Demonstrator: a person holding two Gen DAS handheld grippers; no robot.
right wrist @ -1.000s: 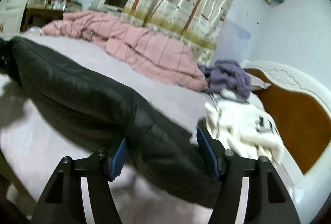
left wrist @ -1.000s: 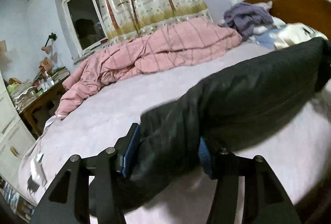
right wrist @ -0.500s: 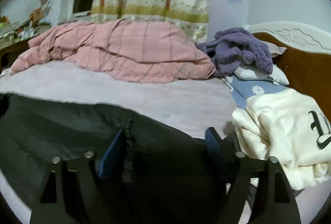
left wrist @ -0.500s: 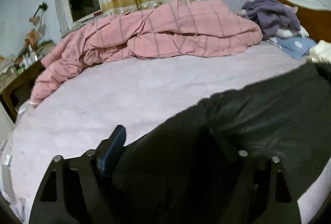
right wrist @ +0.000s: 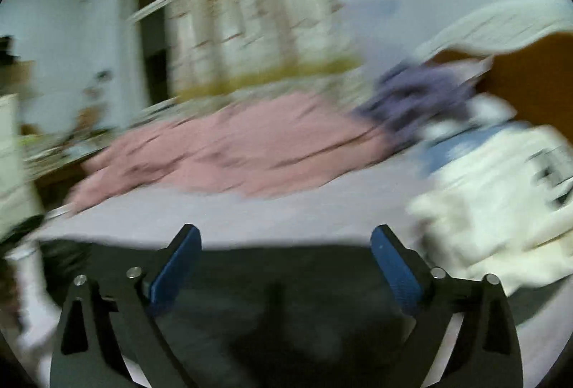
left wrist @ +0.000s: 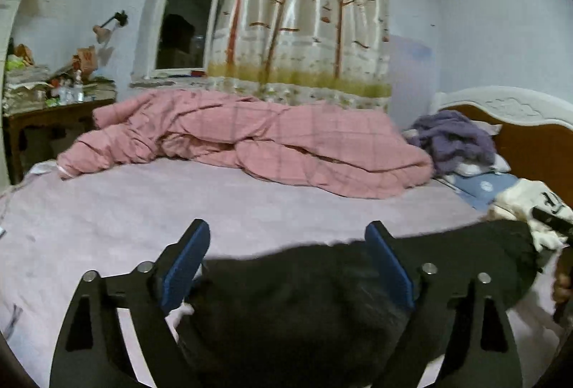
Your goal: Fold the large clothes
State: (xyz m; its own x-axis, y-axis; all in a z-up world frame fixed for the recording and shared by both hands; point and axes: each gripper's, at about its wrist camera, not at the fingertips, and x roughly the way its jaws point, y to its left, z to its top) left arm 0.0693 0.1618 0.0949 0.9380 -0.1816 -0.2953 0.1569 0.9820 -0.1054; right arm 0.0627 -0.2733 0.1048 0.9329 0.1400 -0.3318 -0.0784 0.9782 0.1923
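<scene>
A large black garment (left wrist: 286, 309) lies flat across the lilac bed sheet (left wrist: 143, 209), near the front edge. My left gripper (left wrist: 286, 227) hovers over its left part. The blue pads stand wide apart and do not press the cloth, though the jaws are closing a little. In the blurred right wrist view, the same black garment (right wrist: 286, 280) spreads under my right gripper (right wrist: 285, 230). Those jaws are opening, and no pad touches the cloth.
A crumpled pink quilt (left wrist: 250, 144) fills the far side of the bed. A purple garment (left wrist: 454, 141) and a cream sweatshirt (right wrist: 501, 194) are heaped by the wooden headboard (left wrist: 530, 144). A cluttered desk (left wrist: 46, 116) stands at the left.
Both grippers have let go of the black garment and their jaws have spread wide. The garment, held up a second ago, now lies on the sheet. Both views have rolled level.
</scene>
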